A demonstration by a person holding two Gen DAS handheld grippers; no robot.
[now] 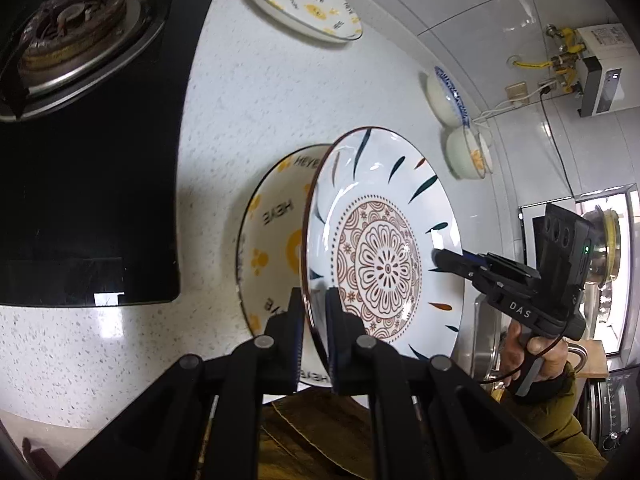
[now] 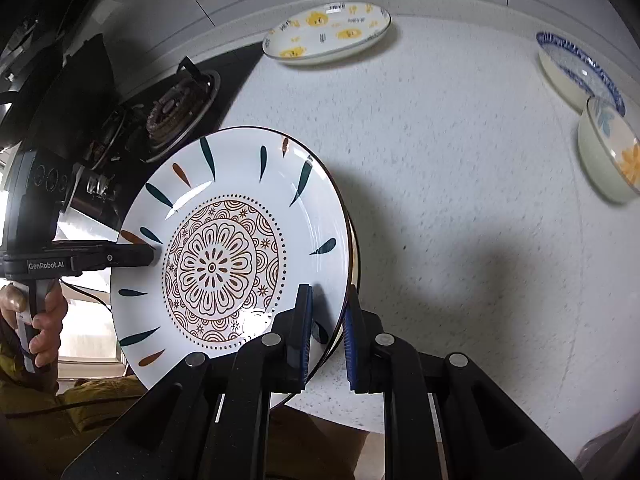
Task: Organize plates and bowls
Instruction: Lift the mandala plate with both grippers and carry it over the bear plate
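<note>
A white plate with a brown flower medallion and leaf marks is held above the counter by both grippers; it also shows in the right wrist view. My left gripper is shut on its near rim. My right gripper straddles the opposite rim with a small gap, seen from the left wrist view. Under it lies a yellow bear plate. Another bear plate sits by the wall, also in the right wrist view.
A blue-rimmed bowl and a flower bowl stand on the speckled counter near the wall. A black gas stove with a burner lies at the left. A sink lies beyond the plates.
</note>
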